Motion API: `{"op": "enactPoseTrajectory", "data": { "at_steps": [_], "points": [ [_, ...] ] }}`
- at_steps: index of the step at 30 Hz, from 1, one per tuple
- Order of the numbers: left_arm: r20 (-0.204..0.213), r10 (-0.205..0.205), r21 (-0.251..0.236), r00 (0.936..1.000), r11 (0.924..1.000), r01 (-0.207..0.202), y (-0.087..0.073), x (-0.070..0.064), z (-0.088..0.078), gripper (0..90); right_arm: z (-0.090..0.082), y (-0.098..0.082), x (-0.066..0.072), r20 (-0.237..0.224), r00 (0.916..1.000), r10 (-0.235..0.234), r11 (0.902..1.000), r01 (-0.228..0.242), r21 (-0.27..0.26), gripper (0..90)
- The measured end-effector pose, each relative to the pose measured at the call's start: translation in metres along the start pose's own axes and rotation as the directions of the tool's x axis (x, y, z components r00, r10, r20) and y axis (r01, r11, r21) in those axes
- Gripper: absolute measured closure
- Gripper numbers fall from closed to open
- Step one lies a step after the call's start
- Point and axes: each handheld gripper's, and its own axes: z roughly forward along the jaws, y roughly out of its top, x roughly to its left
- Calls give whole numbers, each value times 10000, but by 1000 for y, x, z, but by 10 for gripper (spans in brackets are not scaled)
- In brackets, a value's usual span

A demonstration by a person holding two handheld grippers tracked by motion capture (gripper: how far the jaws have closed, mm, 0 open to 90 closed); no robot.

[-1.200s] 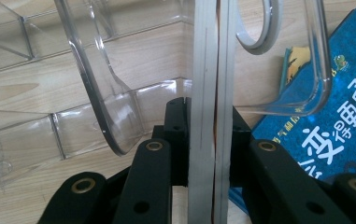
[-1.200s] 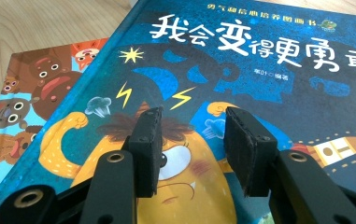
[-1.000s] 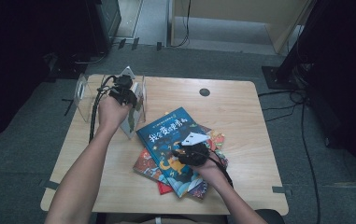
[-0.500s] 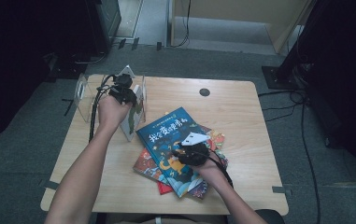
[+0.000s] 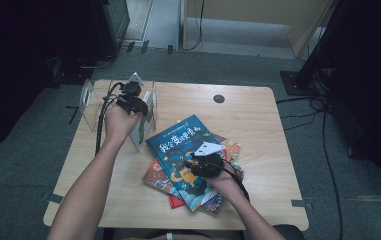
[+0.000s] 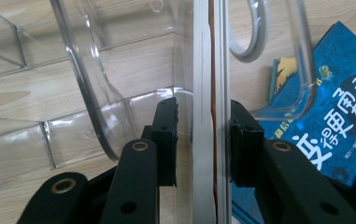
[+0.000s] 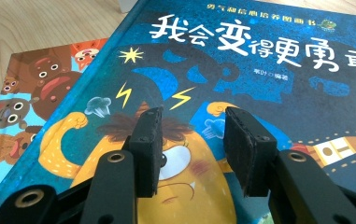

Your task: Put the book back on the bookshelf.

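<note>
**Left tool loosens on the book in the clear rack**

High view: little differs from the earlier pictures; both hands sit where they did. The left tool (image 5: pixel 134 100) is at the upper left of the frame, over the clear plastic rack (image 5: pixel 89 97) at the table's (image 5: pixel 258 130) far left corner. The right tool (image 5: pixel 198 159) lies at centre, slightly right, on the blue picture book (image 5: pixel 178 142), which tops a fanned pile of other books (image 5: pixel 230 147).

Left gripper view: the jaws have just been opening. A thin upright book (image 6: pixel 212 93) still stands between them, edge on, in a slot beside a clear divider (image 6: pixel 199 70). A gap shows at the left pad; at the right pad contact cannot be told for sure. This reads as a release: the book looks seated in the rack and likely stands unaided. The rack is glossy, transparent, with curved cut-outs and ribbed walls; the book shows a pale edge with a thin orange line.

Right gripper view: the right tool's jaws stand about half open, holding nothing, poised just above the blue book's (image 7: pixel 269 70) cover. The cover is smooth, hard and flat, printed with white characters and a yellow cartoon figure. It looks the next one to be racked. Beneath it at left lies an orange book (image 7: pixel 31 93) on pale wood grain.
</note>
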Motion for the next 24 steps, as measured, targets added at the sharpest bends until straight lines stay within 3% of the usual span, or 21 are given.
{"op": "enactPoseTrajectory", "data": {
  "at_steps": [10,14,24],
  "points": [
    [297,137,-133,9995,9998,-133,-12,-5,-11,692,0,0,0,10,10000,2,10000,-2,0,575],
    [190,264,-72,9995,9996,-262,-19,-7,-12,691,0,0,0,10,10000,7,10000,-7,0,575],
    [457,151,-77,9988,9999,-148,-36,-5,-12,693,0,0,0,23,10000,-2,10000,2,12,575]
  ]
}}
